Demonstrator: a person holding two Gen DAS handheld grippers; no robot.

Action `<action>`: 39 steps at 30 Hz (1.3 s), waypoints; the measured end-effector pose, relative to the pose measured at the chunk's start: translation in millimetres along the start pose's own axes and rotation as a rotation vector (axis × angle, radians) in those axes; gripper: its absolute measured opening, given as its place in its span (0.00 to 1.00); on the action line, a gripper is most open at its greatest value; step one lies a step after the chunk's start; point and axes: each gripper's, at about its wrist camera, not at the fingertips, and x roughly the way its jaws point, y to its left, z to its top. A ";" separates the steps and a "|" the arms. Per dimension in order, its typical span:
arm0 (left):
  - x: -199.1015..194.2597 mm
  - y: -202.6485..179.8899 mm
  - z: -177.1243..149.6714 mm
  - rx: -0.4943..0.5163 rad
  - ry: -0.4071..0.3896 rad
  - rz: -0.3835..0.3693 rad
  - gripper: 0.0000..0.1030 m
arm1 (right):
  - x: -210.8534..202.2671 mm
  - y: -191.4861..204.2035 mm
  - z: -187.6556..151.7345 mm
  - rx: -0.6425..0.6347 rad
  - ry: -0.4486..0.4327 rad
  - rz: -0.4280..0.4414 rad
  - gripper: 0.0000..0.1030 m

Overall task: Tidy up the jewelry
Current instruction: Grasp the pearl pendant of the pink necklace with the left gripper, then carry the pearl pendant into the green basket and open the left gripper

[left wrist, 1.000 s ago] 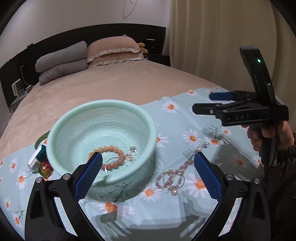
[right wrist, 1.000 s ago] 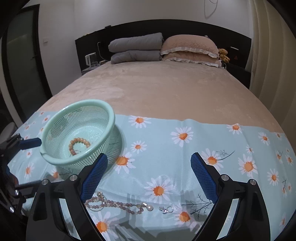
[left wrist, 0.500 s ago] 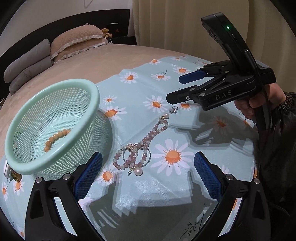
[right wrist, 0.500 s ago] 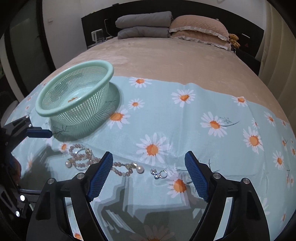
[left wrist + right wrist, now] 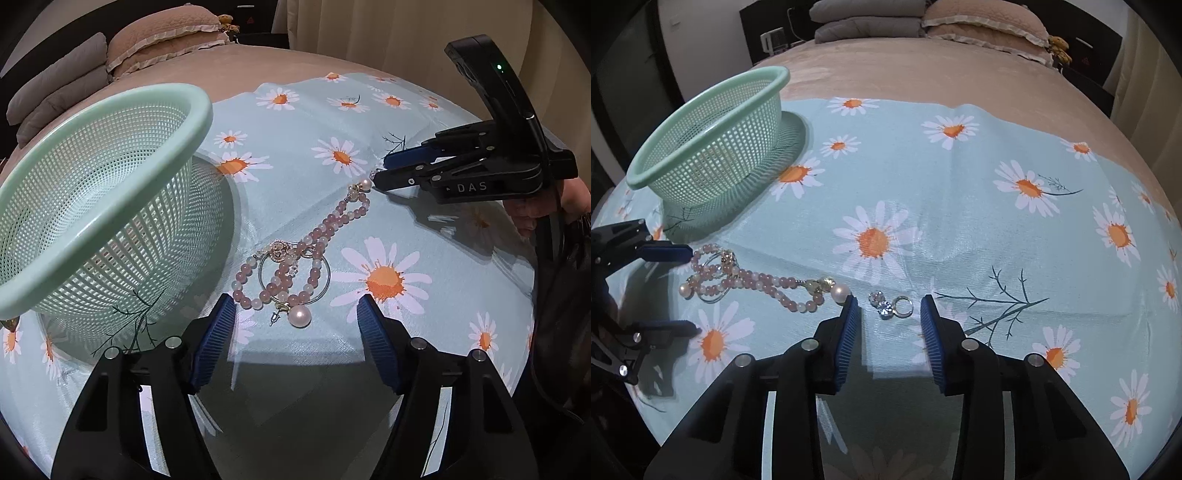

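While both tongs are closing in on loose jewelry, I am judging the sorting as only partly done.

I am holding the right tongs (image 5: 889, 310) spread apart around the small crystal earring (image 5: 891, 304) lying on the daisy cloth (image 5: 960, 221) over the bed, nothing gripped yet. My left tongs (image 5: 295, 325) are likewise released, hovering just short of the pink bead necklace (image 5: 295, 266), which is lying tangled with a hoop and a pearl drop beside the green basket (image 5: 110, 192). Neither view is showing me the basket's floor, so I cannot tell what is already inside. As I am reading it, the earring and the necklace cluster are both waiting to go in.
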 end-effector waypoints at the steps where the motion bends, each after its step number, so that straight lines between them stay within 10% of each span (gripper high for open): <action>1: 0.1 0.8 0.6 -0.005 0.000 0.000 0.64 | 2.1 -1.4 -0.7 0.007 0.003 0.001 0.28; 12: 0.7 -2.0 4.7 -0.011 0.018 -0.057 0.11 | 4.2 -2.8 5.8 -0.005 0.010 0.005 0.11; 39: -67.1 -2.2 18.3 0.001 -0.162 0.026 0.12 | -59.6 -7.3 13.9 -0.011 -0.140 0.026 0.11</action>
